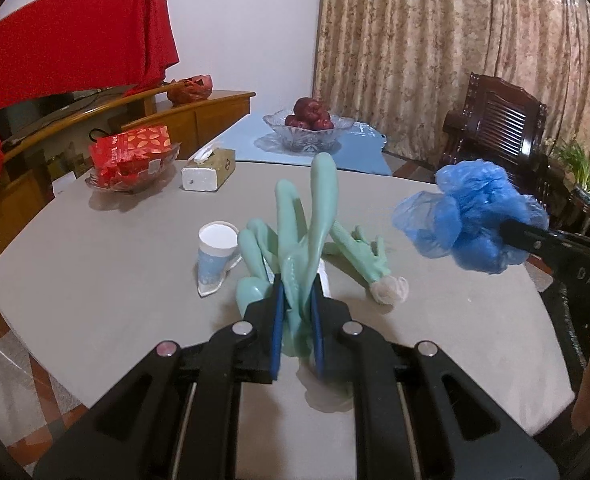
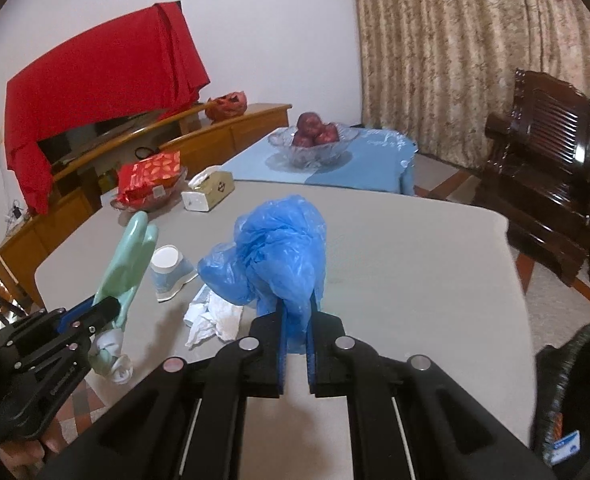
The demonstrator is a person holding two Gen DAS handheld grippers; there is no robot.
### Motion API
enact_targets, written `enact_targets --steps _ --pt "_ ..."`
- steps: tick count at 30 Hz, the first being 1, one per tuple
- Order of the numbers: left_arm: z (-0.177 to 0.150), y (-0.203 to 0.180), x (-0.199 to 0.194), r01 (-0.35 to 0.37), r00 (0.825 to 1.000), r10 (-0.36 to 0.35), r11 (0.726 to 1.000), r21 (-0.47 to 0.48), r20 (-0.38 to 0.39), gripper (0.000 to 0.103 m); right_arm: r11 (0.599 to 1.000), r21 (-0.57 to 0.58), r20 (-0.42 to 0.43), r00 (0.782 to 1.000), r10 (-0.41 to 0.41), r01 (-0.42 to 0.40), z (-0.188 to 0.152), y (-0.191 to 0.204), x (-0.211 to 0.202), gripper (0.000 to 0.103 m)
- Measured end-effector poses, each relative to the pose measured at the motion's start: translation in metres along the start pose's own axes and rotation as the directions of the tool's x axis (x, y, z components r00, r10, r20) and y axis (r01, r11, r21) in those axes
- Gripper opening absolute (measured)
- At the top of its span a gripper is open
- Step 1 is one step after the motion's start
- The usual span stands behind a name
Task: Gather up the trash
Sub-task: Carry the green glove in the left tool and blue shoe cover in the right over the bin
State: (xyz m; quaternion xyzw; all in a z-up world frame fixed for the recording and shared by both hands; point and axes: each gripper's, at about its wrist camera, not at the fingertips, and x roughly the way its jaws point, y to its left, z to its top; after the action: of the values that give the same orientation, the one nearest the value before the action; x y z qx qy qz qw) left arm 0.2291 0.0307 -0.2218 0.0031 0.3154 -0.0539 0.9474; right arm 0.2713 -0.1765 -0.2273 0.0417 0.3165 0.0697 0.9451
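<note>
My left gripper (image 1: 297, 292) is shut on a mint-green rubber glove (image 1: 315, 216) and holds it above the grey table (image 1: 95, 300); it also shows in the right wrist view (image 2: 129, 256). A second green glove (image 1: 359, 252) lies on the table behind it. My right gripper (image 2: 297, 308) is shut on a crumpled blue plastic bag (image 2: 279, 252), held above the table; the bag shows at right in the left wrist view (image 1: 471, 216). A crushed paper cup (image 1: 215, 256) lies on the table. Crumpled white tissue (image 2: 215, 316) lies near the right gripper.
A glass dish of red packets (image 1: 131, 160) and a tissue box (image 1: 209, 170) stand at the table's far left. A fruit bowl (image 1: 309, 128) sits on a blue-covered table behind. A dark wooden chair (image 2: 547, 184) stands right. A black bin (image 2: 575, 400) is at lower right.
</note>
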Motion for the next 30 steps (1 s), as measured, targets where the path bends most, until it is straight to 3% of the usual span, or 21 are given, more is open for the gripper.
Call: enact_targets --steps 9,18,30 --pt "-0.018 -0.038 -0.027 0.044 0.999 -0.044 0.999 0.031 -0.017 0.011 0.997 0.040 0.007 0.998 -0.068 0.068 -0.024 -0.041 -0.051 0.008" --pt "-0.030 -0.106 -0.040 0.133 0.991 -0.130 0.986 0.105 -0.036 0.011 0.980 0.102 0.006 0.985 -0.173 0.172 -0.055 -0.105 -0.102 0.008" --pt "-0.040 -0.215 -0.044 0.284 0.959 -0.274 0.939 0.195 -0.077 0.011 0.930 0.195 -0.033 0.950 -0.311 0.311 -0.097 -0.193 -0.157 0.008"
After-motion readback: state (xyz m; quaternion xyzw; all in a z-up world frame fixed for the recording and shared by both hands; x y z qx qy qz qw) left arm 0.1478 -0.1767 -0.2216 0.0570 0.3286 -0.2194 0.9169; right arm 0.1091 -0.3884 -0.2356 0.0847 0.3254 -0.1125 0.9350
